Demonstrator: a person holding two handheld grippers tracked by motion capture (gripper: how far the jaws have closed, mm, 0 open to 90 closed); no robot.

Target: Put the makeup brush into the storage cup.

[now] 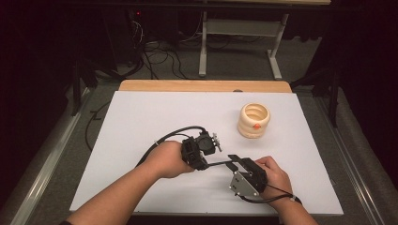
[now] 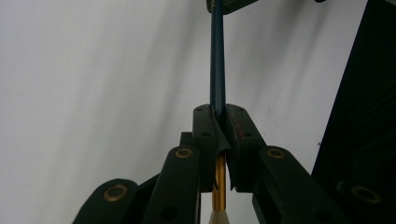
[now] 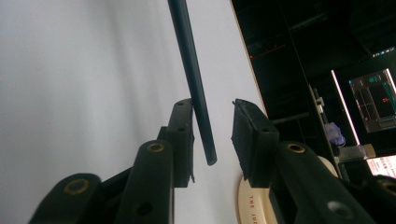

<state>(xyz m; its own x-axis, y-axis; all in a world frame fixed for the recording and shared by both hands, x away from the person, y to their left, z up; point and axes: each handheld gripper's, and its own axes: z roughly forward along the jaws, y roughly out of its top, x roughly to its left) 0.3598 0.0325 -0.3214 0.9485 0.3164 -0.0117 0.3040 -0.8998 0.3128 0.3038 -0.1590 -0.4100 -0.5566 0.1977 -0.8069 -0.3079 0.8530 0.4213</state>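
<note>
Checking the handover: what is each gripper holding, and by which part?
The left gripper clamps a brush on its dark handle, just above the gold ferrule. The right gripper holds nothing; its open jaws flank the handle's end.

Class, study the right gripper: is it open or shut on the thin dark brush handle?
Open: the right gripper shows a gap beside the thin dark brush handle.

Surface: a white rectangular board (image 1: 141, 122) fills the middle of the frame, a strip of pale wooden table edge (image 1: 204, 86) along its top.
Left gripper (image 1: 202, 149): black, lower centre, clamped on a thin dark rod (image 1: 217, 163) that runs rightward.
Right gripper (image 1: 237, 161): black with a grey plate, lower right of centre, jaws at the rod's far end.
Pot: a cream ribbed round holder (image 1: 254, 120) with an orange spot, upper right, well apart from both.
</note>
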